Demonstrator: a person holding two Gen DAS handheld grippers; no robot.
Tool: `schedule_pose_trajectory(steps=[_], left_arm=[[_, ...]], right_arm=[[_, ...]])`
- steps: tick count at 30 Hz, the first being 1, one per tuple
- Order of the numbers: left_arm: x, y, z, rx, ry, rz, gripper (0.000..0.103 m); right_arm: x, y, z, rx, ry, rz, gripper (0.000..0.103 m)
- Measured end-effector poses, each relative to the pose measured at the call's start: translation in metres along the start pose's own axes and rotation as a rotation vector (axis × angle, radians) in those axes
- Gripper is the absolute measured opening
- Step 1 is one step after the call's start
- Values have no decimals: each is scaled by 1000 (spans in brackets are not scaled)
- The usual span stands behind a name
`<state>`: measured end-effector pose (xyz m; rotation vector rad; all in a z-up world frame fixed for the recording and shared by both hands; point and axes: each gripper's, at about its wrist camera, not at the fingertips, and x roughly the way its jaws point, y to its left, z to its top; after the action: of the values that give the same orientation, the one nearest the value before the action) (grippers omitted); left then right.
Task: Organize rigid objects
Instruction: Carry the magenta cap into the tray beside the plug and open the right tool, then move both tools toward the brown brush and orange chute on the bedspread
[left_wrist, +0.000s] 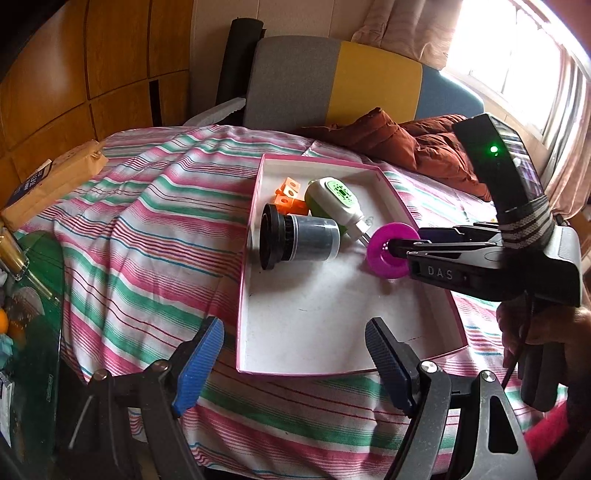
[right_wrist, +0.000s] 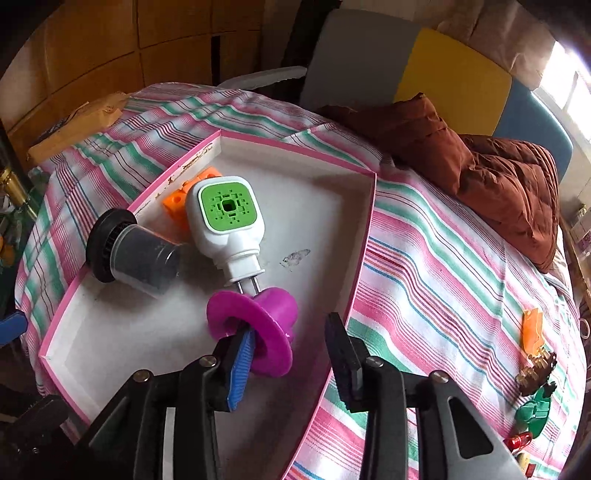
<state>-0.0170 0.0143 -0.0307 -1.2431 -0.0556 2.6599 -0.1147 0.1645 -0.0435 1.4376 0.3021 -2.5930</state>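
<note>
Right gripper (right_wrist: 291, 354) reaches into the tray (right_wrist: 325, 206) with its jaws spread; its blue-padded finger (right_wrist: 242, 365) pokes through the hole of the magenta spool (right_wrist: 255, 325), the other finger (right_wrist: 341, 354) standing clear at 3 o'clock of it, so nothing is pinched. Whether the spool rests on the tray floor or hangs on that finger I cannot tell. Left gripper (left_wrist: 295, 354) hovers at the tray's near edge (6 o'clock side), also spread and empty.

Under everything lies a striped cloth (left_wrist: 147, 229), with a rust-brown quilt (right_wrist: 491, 177) bunched at 1 o'clock of the tray. In the pink-rimmed tray (left_wrist: 314, 317), at 10 o'clock of the spool, a black canister (left_wrist: 295, 240) lies on its side. Touching it is the white-and-green plug-in (right_wrist: 225, 218), prongs just meeting the spool. Orange blocks (left_wrist: 290, 195) sit behind both. On the cloth at 3 o'clock, well apart, lie small toys (right_wrist: 535, 369).
</note>
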Motion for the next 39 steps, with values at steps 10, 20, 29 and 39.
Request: schedule_pose_trajectory(steps=[10, 20, 29, 39], left_arm=[[-4, -7, -2, 17, -3, 1, 80], [-6, -14, -1, 36, -6, 3, 80], [-9, -25, 2, 67, -16, -3, 80], [-9, -35, 1, 92, -14, -7, 80]], right_arm=[[-27, -17, -18, 129, -63, 16, 44], [-44, -39, -40, 213, -90, 14, 54], [-58, -68, -61, 257, -97, -25, 54], [-71, -110, -80, 306, -94, -94, 54]])
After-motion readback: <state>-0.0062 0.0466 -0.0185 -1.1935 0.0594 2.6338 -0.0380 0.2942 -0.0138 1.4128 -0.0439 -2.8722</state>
